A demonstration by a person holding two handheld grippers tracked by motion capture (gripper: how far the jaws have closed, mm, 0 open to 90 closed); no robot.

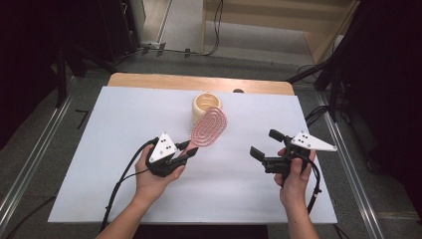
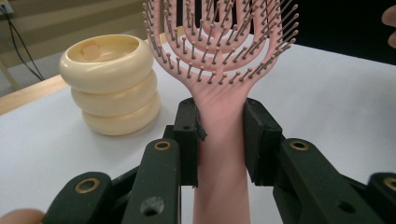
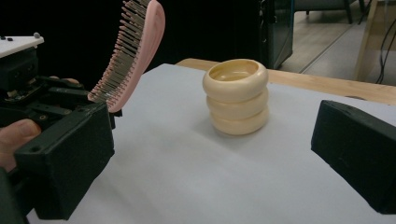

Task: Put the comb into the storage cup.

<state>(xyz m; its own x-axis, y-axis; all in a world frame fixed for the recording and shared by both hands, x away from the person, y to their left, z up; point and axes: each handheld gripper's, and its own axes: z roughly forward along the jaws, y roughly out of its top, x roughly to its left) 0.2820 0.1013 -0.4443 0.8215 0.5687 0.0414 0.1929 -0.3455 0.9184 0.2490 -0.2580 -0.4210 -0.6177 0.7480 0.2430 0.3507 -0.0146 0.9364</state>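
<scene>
- The pink hairbrush (image 1: 209, 127) is held up off the white table (image 1: 99, 164), its handle clamped between the two black jaws of the left gripper (image 1: 191, 148), which is grasping it firmly.
- In the left gripper view the brush (image 2: 219, 56) rises straight up from the jaws, bristles facing the camera, with the handle running down between the pads.
- In the high view the oval head slants away and to the right from that gripper, and its far end overlaps the cream holder (image 1: 207, 105) in the picture (whether the two touch cannot be told from there).
- In the right gripper view the brush (image 3: 133, 56) shows side-on, bristles pointing left and down, and stands clearly apart from the holder (image 3: 236, 95).
- The holder is a squat cup shaped like three stacked rings, open at the top, upright near the far edge of the table; in the left gripper view it (image 2: 112, 84) sits to the left of the brush.
- The right gripper (image 1: 266, 145) is off to the right of the table, well apart from brush and holder, with its jaws released and spread wide, nothing between them.
- Its pads frame the right gripper view (the holder sits in the gap between them, farther off).
- A strip of wooden tabletop (image 1: 149, 79) shows beyond the white surface.
</scene>
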